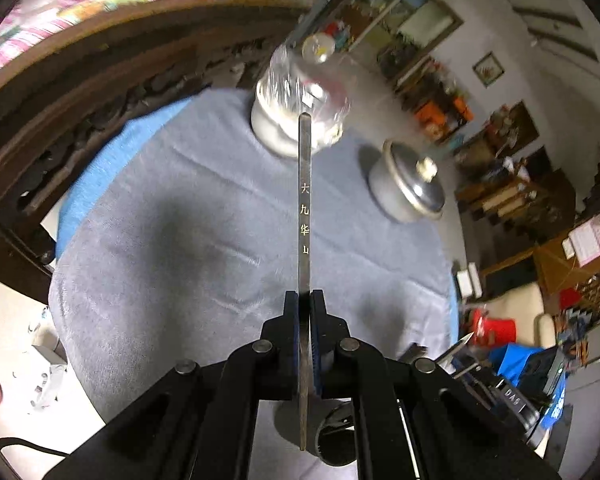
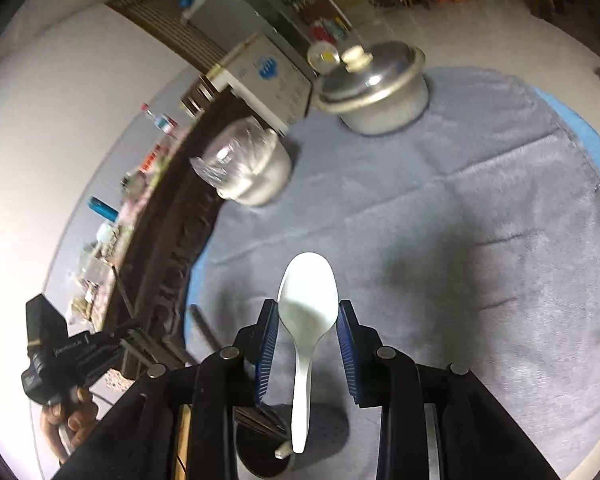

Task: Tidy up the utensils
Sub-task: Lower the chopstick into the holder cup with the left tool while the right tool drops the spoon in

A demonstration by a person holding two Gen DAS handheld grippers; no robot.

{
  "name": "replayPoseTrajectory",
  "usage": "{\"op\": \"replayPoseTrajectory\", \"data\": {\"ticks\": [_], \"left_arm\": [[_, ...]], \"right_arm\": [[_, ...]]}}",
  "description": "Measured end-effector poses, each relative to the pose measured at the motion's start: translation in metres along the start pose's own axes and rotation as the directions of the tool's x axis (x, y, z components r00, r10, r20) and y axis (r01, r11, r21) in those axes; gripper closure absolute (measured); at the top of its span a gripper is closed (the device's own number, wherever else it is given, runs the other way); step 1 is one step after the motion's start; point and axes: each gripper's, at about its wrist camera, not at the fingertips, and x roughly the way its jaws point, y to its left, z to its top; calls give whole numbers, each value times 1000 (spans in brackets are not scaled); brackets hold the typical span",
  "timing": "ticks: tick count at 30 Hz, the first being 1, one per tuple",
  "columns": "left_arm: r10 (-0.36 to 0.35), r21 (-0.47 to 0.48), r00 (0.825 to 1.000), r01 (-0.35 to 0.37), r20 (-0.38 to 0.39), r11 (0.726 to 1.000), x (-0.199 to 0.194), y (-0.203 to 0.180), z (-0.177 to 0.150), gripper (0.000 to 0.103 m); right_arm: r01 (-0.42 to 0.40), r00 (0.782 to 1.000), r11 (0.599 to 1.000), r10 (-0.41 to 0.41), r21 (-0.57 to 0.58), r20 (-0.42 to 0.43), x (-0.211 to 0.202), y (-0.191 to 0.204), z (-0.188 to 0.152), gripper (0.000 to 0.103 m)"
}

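L claw point(image 1: 305, 304) clamped tight on a flat metal utensil point(image 1: 305, 208) (engraved characters on it), held above the grey-clothed table point(image 1: 172, 216). R claw point(image 2: 307, 320) grips a white spoon point(image 2: 307, 300) by its bowl, handle pointing down into a dark utensil holder point(image 2: 260, 456).

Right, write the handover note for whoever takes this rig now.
Left tongs: shut on a flat metal utensil with engraved characters, held above the grey cloth.
Right tongs: gripping a white spoon by its bowl, handle hanging down over the dark holder.
The holder already contains some dark utensils.
Lidded pot and plastic-wrapped pot sit at the far side.
Left to do: both held pieces are not yet put away.
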Motion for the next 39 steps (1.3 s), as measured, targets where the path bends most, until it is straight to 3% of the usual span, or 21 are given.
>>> {"op": "replayPoseTrajectory", "data": {"ticks": [8, 17, 24, 31, 39], "left_arm": [[-9, 12, 992, 8, 127, 1000, -10, -19, -30, 98], [8, 122, 976, -35, 219, 992, 3, -49, -68, 98], [11, 218, 956, -78, 293, 973, 10, -59, -95, 98], [20, 301, 951, -118, 309, 946, 20, -59, -119, 98], [9, 363, 961, -113, 277, 925, 23, -56, -141, 98]], "right_arm": [[22, 994, 998, -15, -57, 107, -8, 30, -23, 71], [106, 977, 981, -72, -164, 202, -14, 54, -59, 71], [187, 957, 945, -115, -267, 265, -10, 70, -90, 71], [225, 954, 913, -136, -341, 266, -3, 74, -114, 71], [240, 958, 887, -150, -394, 245, -1, 75, -134, 70]]}}
